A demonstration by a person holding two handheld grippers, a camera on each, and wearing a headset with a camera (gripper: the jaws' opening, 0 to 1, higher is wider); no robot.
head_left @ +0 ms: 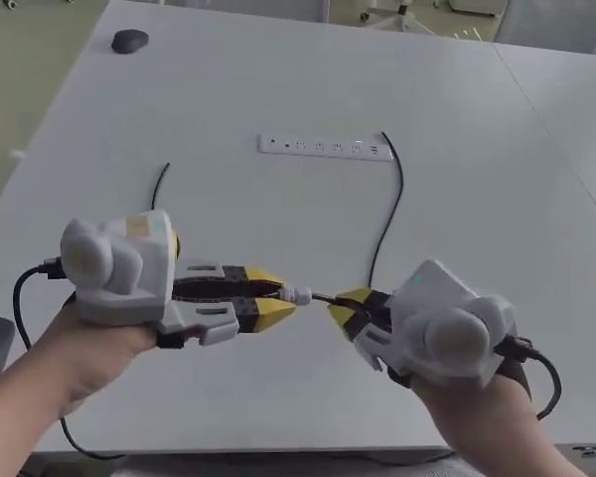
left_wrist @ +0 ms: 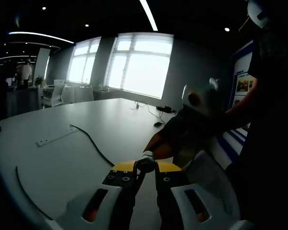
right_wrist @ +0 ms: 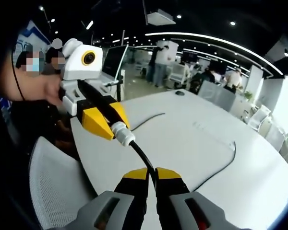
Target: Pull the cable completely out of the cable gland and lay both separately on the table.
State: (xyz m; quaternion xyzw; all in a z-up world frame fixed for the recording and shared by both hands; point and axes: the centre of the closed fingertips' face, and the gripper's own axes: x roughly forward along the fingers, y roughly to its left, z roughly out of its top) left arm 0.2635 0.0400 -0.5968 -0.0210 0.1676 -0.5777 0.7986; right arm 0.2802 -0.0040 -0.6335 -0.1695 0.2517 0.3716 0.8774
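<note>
Right gripper view, plainer than head view, shows one cable [right_wrist: 141, 155] leaving one cable gland [right_wrist: 122, 133]; left gripper [right_wrist: 110, 122] clamps the gland, right gripper [right_wrist: 151, 173] the cable.

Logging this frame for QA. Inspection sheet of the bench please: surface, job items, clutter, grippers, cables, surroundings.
Surface: white table.
Job's things: cable gland and cable held above it, cable not yet out of the gland.
Clutter: mouse at the far corner, power strip mid-table.
Grippers: left gripper shut on the gland, right gripper shut on the cable.
Cables: the strip's cord, plus a loose black wire.
Surroundings: windows, people in the office behind.
</note>
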